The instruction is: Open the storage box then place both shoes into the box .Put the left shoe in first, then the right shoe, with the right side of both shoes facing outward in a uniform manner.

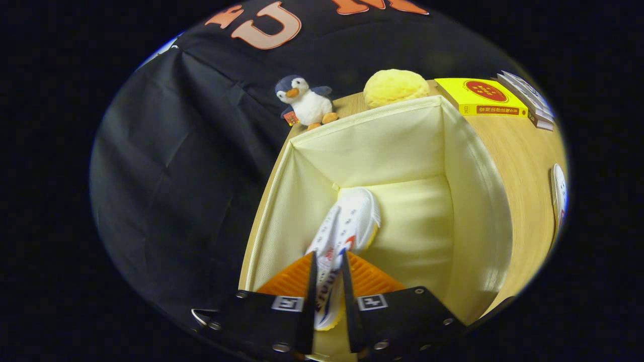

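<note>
Your fingers [328,281] pinched the light, soft shoe [347,223] by its thin upper, toe hanging into the box [473,201] ahead.

Pale cream storage box [468,211], white shoe [347,221] with red and blue marks plus yellowish sole. Grey-white penguin [305,102], orange beak. Fluffy yellow plush [395,86], yellow book [478,98] with red circle, light wood table [523,166].

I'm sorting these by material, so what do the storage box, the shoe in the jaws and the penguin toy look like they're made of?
Storage box: likely pale cream woven fabric, matte, with soft folds and stitched rims. Shoe, gripped between the jaws of the gripper: apparently white mesh textile, with a yellowish sole edge. Penguin toy: fuzzy plush.
</note>
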The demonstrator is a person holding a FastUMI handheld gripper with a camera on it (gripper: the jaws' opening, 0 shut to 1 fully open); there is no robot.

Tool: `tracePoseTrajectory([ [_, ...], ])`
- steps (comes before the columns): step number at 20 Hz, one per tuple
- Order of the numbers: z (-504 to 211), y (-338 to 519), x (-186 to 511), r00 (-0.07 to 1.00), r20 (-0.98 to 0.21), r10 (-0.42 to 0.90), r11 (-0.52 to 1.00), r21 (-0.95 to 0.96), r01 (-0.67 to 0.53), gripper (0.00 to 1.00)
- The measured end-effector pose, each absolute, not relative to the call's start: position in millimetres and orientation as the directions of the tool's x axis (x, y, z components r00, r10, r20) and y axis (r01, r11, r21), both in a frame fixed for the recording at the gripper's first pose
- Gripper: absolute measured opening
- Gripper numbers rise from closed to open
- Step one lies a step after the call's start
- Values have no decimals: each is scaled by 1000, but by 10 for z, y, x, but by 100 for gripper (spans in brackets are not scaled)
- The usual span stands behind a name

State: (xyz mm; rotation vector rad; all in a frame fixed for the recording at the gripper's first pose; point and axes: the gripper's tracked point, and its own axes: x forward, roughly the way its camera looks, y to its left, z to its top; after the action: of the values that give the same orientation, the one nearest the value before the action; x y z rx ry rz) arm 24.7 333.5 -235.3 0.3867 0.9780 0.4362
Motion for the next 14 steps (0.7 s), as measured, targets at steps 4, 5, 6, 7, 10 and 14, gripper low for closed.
tracePoseTrajectory([
  [4,-2011,3089,264,551,-645,530,831,524,-187,98],
  [5,-1891,3053,268,559,-619,552,811,555,-186,98],
  [6,-1761,2967,278,577,-596,559,799,572,-184,98],
  [7,-1647,2808,303,602,-579,550,801,571,-183,98],
  [10,-1472,2248,368,663,-568,487,841,510,-181,98],
  [14,-1487,1345,397,713,-592,375,894,436,-107,98],
])
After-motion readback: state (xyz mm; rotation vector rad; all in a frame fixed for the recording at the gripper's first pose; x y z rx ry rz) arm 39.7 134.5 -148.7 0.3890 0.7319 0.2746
